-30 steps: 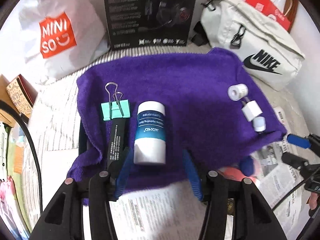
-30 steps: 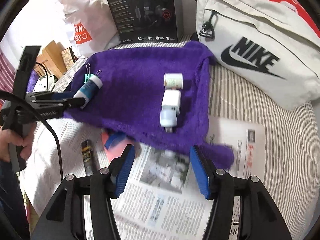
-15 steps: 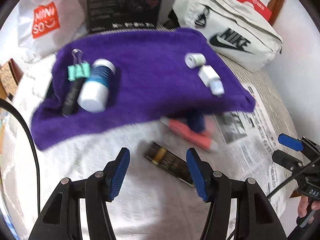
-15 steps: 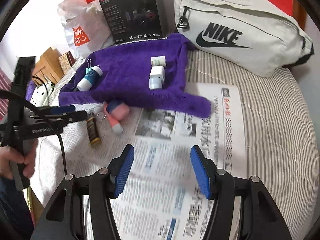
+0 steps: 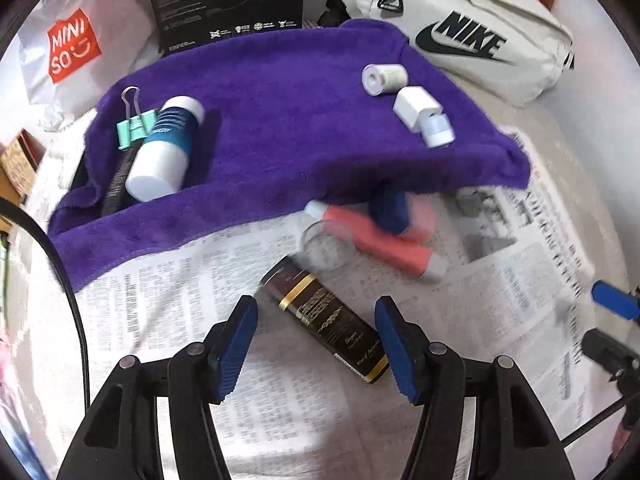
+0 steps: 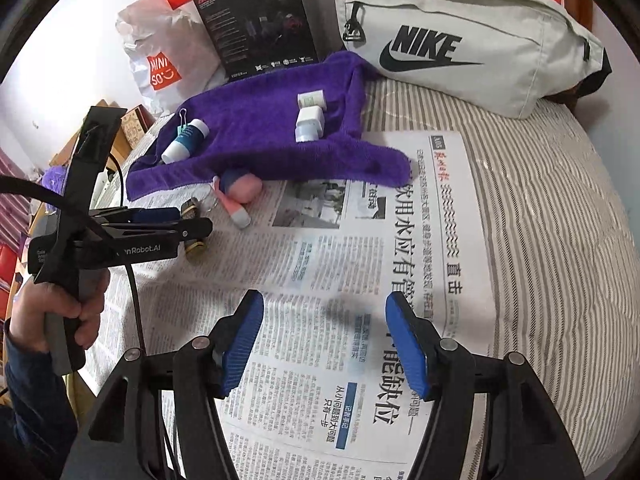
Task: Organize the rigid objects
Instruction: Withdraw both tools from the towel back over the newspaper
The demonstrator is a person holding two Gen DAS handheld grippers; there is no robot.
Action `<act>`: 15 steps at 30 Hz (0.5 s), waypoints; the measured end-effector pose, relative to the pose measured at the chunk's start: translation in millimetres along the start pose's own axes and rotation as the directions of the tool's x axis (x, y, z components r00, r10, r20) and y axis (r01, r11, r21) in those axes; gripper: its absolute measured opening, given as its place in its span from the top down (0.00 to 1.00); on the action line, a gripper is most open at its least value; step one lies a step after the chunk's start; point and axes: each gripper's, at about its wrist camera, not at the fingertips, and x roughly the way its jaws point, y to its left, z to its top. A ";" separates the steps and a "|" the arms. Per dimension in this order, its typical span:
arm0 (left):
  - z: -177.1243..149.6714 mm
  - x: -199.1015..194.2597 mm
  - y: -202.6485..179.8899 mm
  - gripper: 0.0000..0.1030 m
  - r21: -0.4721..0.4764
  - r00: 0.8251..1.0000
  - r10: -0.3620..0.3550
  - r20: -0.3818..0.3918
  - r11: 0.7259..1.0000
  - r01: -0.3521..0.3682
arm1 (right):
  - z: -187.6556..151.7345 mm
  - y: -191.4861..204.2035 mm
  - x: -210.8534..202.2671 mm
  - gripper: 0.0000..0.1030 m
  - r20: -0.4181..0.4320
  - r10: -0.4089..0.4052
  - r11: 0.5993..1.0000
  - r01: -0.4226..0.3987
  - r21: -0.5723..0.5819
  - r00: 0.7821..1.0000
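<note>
Covering the striped bed (image 6: 552, 208), a newspaper (image 6: 360, 264) and a purple towel (image 5: 288, 128) carry the clutter. Left tongs (image 5: 316, 344) are opening over a dark brown bottle (image 5: 326, 314), its lower end between the pads, not gripped. Right tongs (image 6: 324, 344) gape, empty, above newsprint. On the towel: white-blue bottle (image 5: 162, 152), binder clip (image 5: 134, 126), white charger (image 5: 416, 108). Nike bag (image 6: 460, 36) and black headset box (image 6: 260, 24) line the wall.

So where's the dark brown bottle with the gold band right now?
In the left wrist view the dark brown bottle lies on the newspaper, just ahead of the left gripper, near the pink tube.
</note>
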 end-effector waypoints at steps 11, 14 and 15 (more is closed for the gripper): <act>-14.2 -8.5 28.4 0.42 -0.003 0.999 0.045 0.019 0.999 -0.045 | -1.8 4.2 10.0 0.39 -0.019 0.007 1.000 -0.007 -0.002 1.000; -12.7 -7.9 24.6 0.45 0.010 0.999 0.038 0.029 0.999 -0.038 | -3.0 3.9 11.8 0.39 -0.026 0.007 1.000 -0.008 -0.002 1.000; -12.3 -8.0 22.3 0.48 0.021 0.999 0.033 0.034 0.999 -0.034 | -3.8 3.2 12.6 0.39 -0.028 0.007 1.000 -0.007 0.001 1.000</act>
